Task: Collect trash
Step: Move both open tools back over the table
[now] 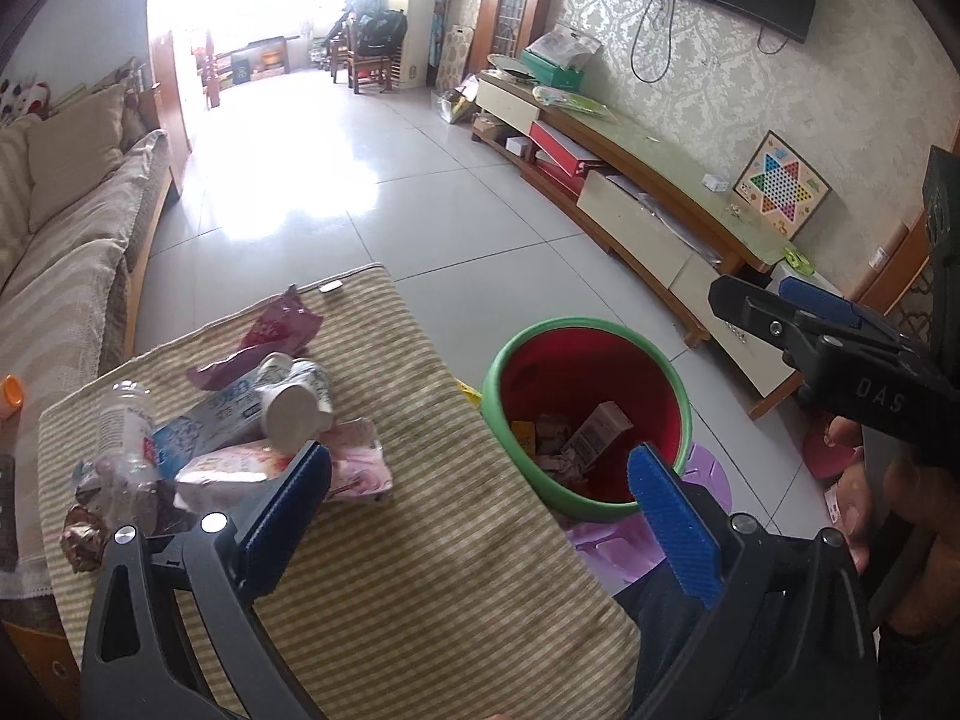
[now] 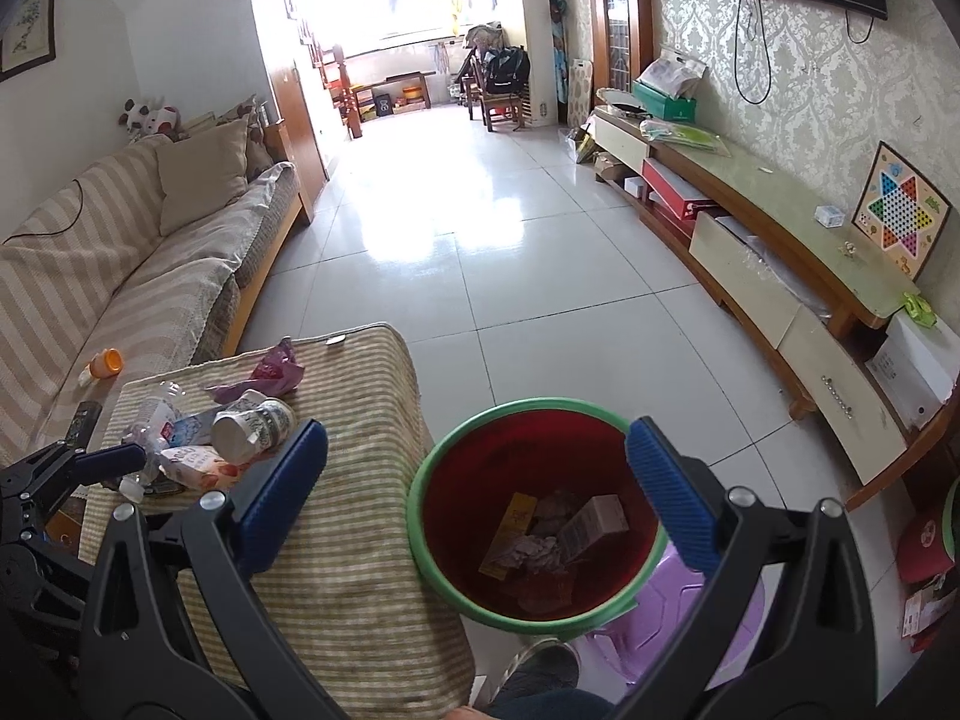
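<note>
The trash is in two places. One part lies in a heap on the low table covered with a green-and-beige striped cloth [image 1: 420, 540]: a white paper cup [image 1: 297, 405] lying on its side, a crushed clear plastic bottle [image 1: 123, 444], a blue-and-white printed wrapper [image 1: 207, 420], a pink-and-white foil pouch [image 1: 234, 468] and, further back, a crumpled purple foil bag [image 1: 270, 336]. We see the cup resting on top of the wrappers, with its open end turned toward the cameras. The other part is already inside the red plastic bucket with a green rim [image 1: 678, 402], which stands just beside the right edge of the table, on a purple plastic stool [image 2: 660, 618]. In it we see a small brown-and-white carton [image 2: 594, 522], a flat yellow packet [image 2: 510, 531] and some crumpled paper.

Our left gripper [image 1: 480, 510] is above the near part of the table, with its blue pads spread wide and nothing between them; the left pad is just in front of the pink pouch, the right one overlaps the bucket rim in the view. Our right gripper [image 2: 474, 498] hangs over the bucket, also wide apart and holding nothing.

Around this we see a beige striped sofa [image 2: 120, 264] on the left, a white tiled floor [image 2: 510, 300], and a long wooden TV cabinet [image 2: 780, 240] on the right wall.
</note>
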